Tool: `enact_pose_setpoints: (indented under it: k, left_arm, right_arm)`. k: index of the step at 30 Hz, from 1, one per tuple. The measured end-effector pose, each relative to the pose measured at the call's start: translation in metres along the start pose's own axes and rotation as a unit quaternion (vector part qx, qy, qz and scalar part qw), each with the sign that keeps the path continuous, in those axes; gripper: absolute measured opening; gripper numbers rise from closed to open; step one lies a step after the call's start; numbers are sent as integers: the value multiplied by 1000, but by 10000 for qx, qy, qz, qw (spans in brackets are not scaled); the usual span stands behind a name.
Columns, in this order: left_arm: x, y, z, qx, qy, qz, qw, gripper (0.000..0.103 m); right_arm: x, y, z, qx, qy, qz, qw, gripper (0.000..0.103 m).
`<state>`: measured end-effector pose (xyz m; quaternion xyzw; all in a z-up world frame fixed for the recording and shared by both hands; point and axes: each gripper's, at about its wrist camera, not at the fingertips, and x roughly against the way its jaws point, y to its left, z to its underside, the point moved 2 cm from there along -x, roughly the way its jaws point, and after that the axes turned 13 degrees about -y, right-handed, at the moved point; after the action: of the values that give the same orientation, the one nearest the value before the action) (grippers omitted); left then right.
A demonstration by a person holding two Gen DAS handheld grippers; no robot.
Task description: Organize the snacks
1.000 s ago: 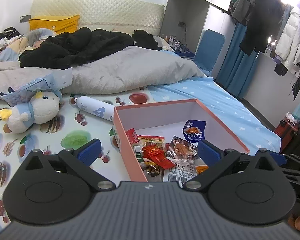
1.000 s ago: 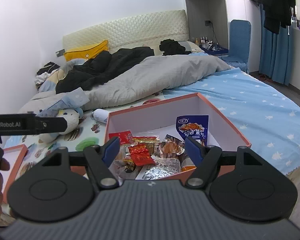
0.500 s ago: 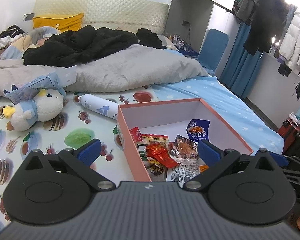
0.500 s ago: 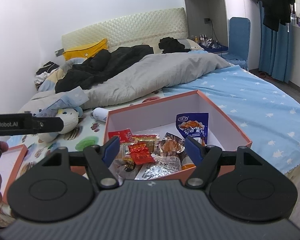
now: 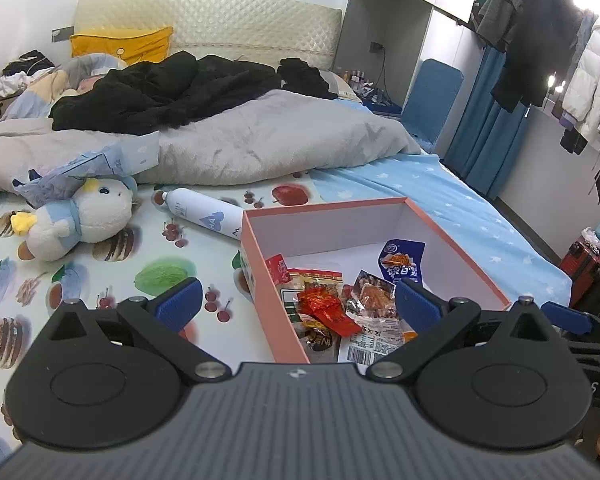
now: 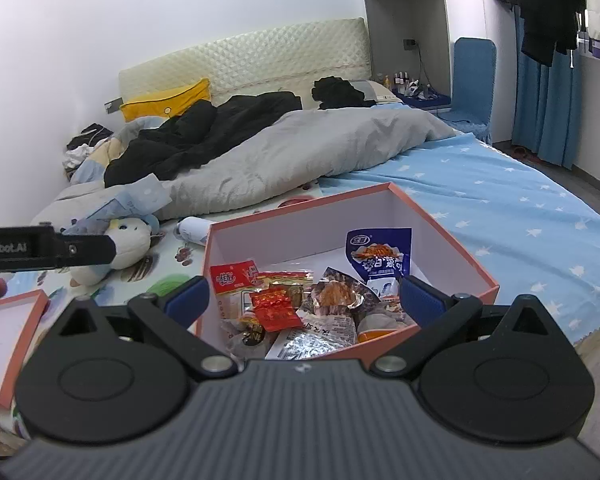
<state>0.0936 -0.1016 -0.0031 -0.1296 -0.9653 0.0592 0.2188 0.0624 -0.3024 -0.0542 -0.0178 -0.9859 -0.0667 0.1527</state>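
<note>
hovering near the pink box [image 6: 448, 236] on the bed, the right gripper [image 6: 305, 300] has just been spreading wide, gripping nothing; the left gripper [image 5: 296, 304] is gaping empty too, snack packets [image 6: 300, 300] lying inside the box.

I saw a matt cardboard box [image 6: 452, 248], pink outside, white inside, holding glossy crinkled foil and plastic snack packets [image 6: 332, 300]. Left of it lay a fuzzy plush toy [image 5: 80, 220] and a smooth white bottle [image 5: 204, 212] on printed cloth sheet [image 5: 100, 272]; far off, a soft grey blanket [image 5: 260, 144].
</note>
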Motion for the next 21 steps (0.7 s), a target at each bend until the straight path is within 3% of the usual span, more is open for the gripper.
enact_pose_setpoints:
  k: [21]
  left_arm:
    - [1, 1, 1, 10, 4, -34, 10000, 103]
  right_arm:
    - [1, 0, -1, -54, 23, 21, 10000, 103]
